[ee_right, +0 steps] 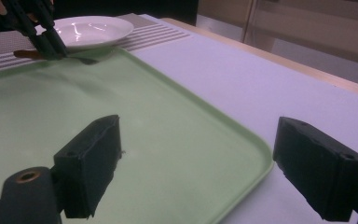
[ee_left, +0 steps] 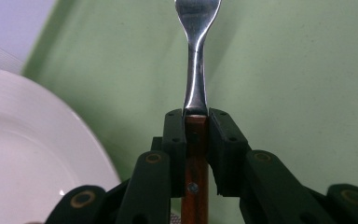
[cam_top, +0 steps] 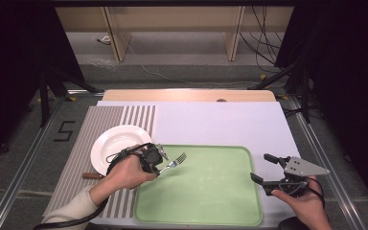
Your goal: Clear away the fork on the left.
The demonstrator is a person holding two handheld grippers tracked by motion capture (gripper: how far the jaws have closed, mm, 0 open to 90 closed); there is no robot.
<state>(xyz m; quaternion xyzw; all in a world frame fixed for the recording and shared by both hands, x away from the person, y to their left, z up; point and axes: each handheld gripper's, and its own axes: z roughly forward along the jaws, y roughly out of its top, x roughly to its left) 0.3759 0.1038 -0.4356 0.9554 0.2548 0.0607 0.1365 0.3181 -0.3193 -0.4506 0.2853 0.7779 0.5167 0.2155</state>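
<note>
A fork (cam_top: 176,160) with a steel head and a brown wooden handle is clamped in my left gripper (cam_top: 162,165), which is shut on the handle just below the neck (ee_left: 196,70). Its tines point right over the far left corner of a green tray (cam_top: 211,191). A white plate (cam_top: 115,139) sits on the striped mat just left of that corner. My right gripper (cam_top: 263,167) hangs open at the tray's right edge with nothing between its jaws; from there I look across the tray (ee_right: 168,107) to the plate (ee_right: 91,28) and the left gripper (ee_right: 46,42).
A grey striped mat (cam_top: 79,143) covers the left of the table and a pale sheet (cam_top: 220,124) the rest. A brown handle end (cam_top: 90,176) lies on the mat left of the hand. Beyond the far edge are wooden shelf legs and cables.
</note>
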